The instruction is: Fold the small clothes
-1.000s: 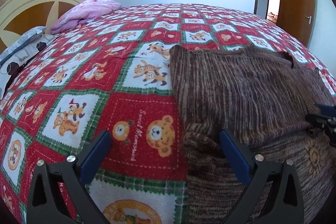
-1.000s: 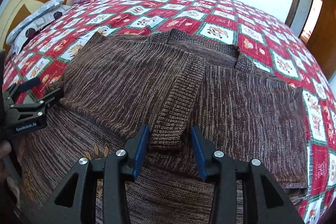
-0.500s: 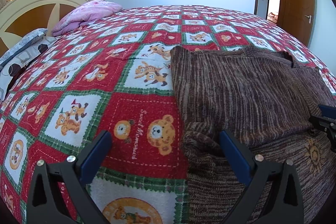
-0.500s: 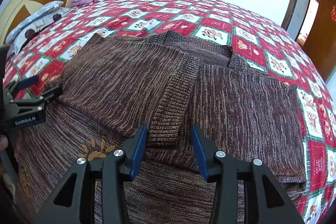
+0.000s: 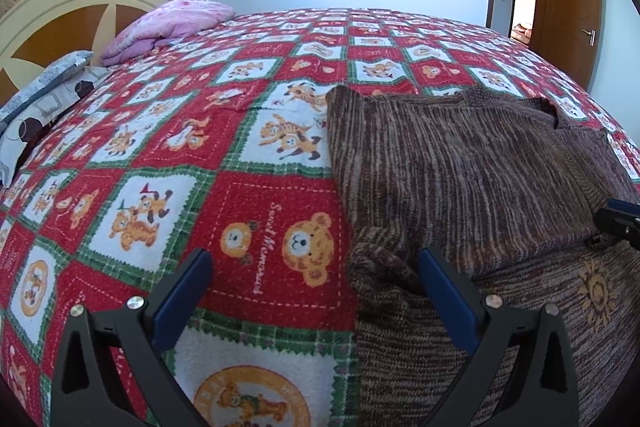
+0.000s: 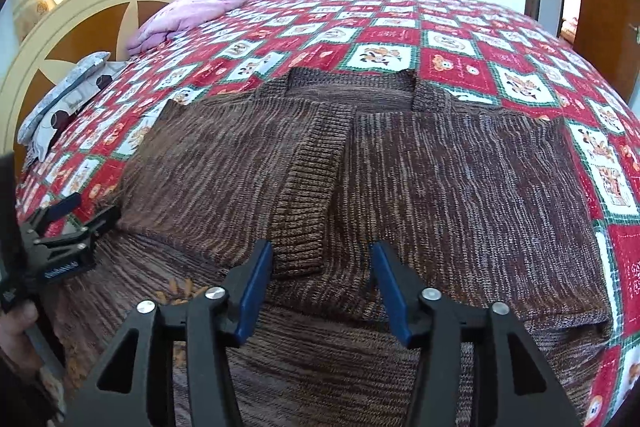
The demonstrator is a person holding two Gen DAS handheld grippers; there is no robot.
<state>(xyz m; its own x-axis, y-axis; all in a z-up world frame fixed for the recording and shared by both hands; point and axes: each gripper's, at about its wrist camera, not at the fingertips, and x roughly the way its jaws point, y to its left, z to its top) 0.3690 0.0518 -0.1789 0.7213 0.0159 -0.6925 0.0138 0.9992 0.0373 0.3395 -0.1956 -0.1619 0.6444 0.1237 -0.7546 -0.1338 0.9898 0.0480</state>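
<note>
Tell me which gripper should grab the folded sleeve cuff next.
Right. The right gripper is open with the cuff just ahead of its fingers; the left gripper sits at the sweater's left edge, over the blanket.

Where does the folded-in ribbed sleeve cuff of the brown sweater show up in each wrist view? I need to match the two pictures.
Left wrist: the ribbed cuff is not clearly visible; only the sweater body fills the right half.
Right wrist: the cuff lies centre, just beyond the open right gripper.
Shared landmark: the pink pillow by the headboard, upper left in both.
</note>
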